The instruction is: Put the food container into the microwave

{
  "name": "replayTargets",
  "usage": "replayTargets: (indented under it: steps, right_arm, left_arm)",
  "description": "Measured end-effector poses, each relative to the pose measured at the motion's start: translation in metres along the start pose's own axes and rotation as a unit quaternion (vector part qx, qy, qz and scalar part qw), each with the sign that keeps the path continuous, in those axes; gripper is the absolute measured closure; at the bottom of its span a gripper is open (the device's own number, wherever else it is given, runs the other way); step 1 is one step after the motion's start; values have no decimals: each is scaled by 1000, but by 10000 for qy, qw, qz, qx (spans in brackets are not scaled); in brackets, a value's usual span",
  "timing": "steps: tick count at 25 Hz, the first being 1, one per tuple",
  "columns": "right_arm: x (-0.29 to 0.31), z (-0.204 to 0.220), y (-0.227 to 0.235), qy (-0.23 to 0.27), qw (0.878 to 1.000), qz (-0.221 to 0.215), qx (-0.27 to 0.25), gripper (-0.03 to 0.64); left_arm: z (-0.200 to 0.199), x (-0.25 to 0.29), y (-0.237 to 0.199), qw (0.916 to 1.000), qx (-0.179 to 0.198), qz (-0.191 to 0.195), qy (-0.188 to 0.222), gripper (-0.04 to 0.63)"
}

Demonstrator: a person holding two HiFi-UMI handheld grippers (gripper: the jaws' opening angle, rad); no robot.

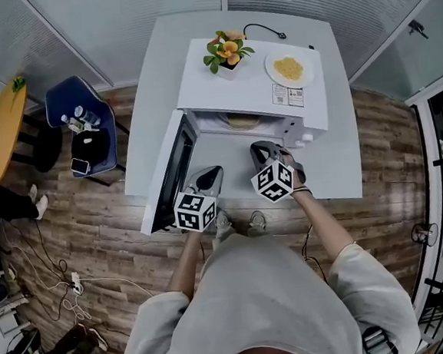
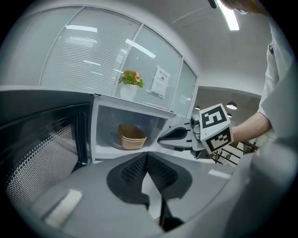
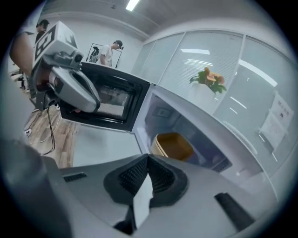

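Observation:
The tan food container stands inside the white microwave, on its turntable, and it also shows in the left gripper view and the right gripper view. The microwave door hangs open to the left. My left gripper is in front of the opening near the door, its jaws shut with nothing between them. My right gripper is just outside the cavity's right half, shut and empty, clear of the container.
On top of the microwave stand a potted plant and a plate of yellow food. The microwave sits on a white table. A blue chair and a yellow table stand to the left. Cables lie on the wood floor.

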State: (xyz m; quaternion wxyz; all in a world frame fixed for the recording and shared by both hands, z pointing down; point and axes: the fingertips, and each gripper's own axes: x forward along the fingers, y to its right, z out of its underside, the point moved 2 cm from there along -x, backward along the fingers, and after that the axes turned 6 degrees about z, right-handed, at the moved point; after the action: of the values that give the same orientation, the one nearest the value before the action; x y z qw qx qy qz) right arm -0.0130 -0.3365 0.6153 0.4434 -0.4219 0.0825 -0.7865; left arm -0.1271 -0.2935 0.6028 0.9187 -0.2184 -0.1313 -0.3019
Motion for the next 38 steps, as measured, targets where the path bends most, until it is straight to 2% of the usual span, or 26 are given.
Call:
replayTargets:
  steps: [7,16,26,38]
  right_arm:
    - [-20,-1,8,160,9974,137,693,603]
    - [-43,9,21,295,9881,410,1451,603]
    - [-76,34,40,307,9757,827,2008,604]
    - [-97,57,45,289,9622,1073,2485,604]
  left_arm:
    - [-9,6,2,9999,122,80,15,584]
    - [-17,13,3,9996,246,153,18,584]
    - [-27,23,6,9990,367,258,11,584]
    - [-27,28,7,9989,371,291,-1,584]
